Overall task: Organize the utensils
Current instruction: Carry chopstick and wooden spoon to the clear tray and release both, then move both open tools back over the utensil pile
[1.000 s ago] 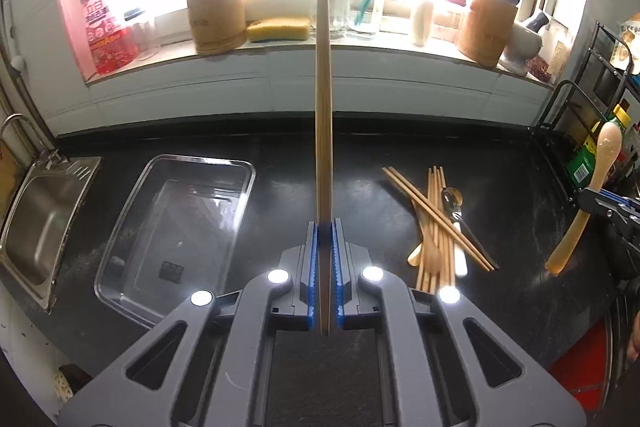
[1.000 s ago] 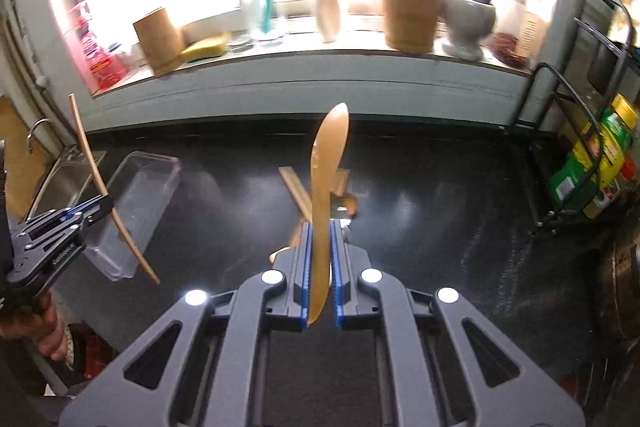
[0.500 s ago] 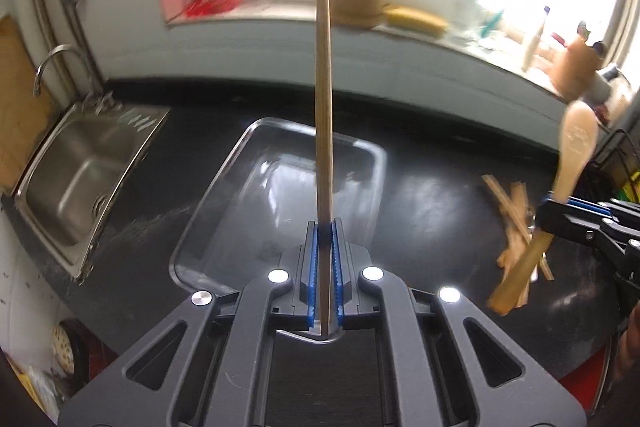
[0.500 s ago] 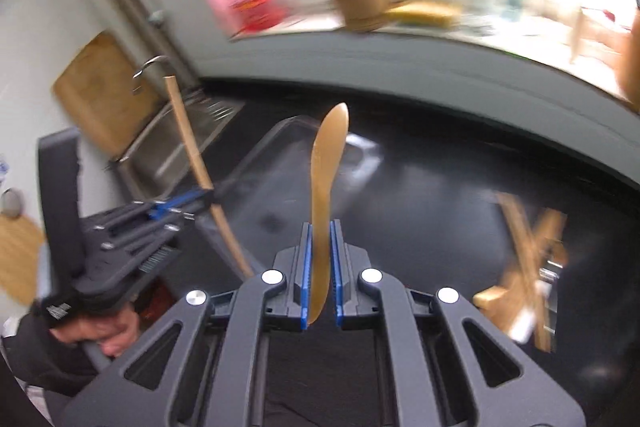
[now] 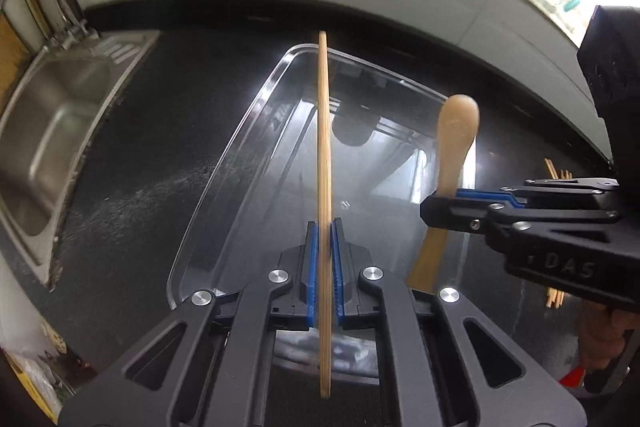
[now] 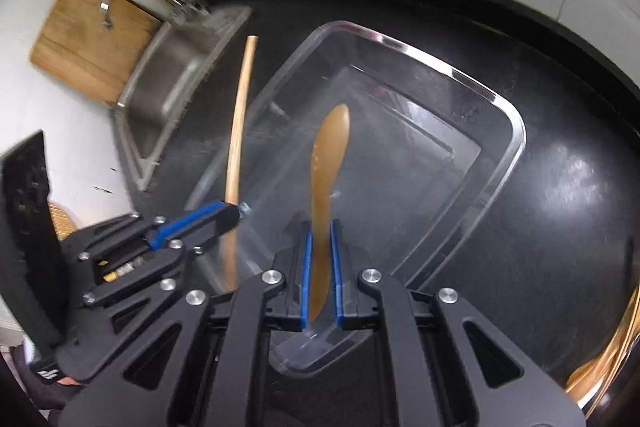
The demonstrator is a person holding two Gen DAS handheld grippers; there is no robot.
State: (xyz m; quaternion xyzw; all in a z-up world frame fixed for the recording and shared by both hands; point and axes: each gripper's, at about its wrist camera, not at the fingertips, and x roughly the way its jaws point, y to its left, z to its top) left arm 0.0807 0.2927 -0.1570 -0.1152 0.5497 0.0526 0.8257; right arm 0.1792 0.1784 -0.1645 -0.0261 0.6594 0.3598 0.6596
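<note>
My left claw (image 5: 324, 267) is clamped on a thin wooden chopstick (image 5: 324, 163), the blue pads pressed flat against its sides. The stick runs straight ahead from the pads and pokes back past them toward the camera. Beneath and ahead of this claw lies the clear plastic tray (image 5: 224, 163) on the black bench (image 5: 132, 155); the stick's far tip lines up with the tray's far rim, above it as far as I can judge.

To the right of my left claw, the right claw (image 5: 440, 215) comes in sideways, closed on a wooden spoon (image 5: 456, 131). The spoon's rounded bowl points away over the tray's right part, and its handle slants down behind the pads toward the tray's near right corner.

From the right wrist view, my right claw (image 6: 320, 267) holds the spoon (image 6: 330, 155) edge-on between the blue pads, hanging over the middle of the tray (image 6: 516, 131). The left claw (image 6: 224, 215) sits to its left with the chopstick (image 6: 240, 115) rising over the tray's left rim. I cannot tell whether either utensil touches the tray.

A steel sink (image 5: 44, 131) lies well to the left of both claws. More wooden sticks (image 5: 558, 179) lie on the bench beyond the right claw, far to the right.
</note>
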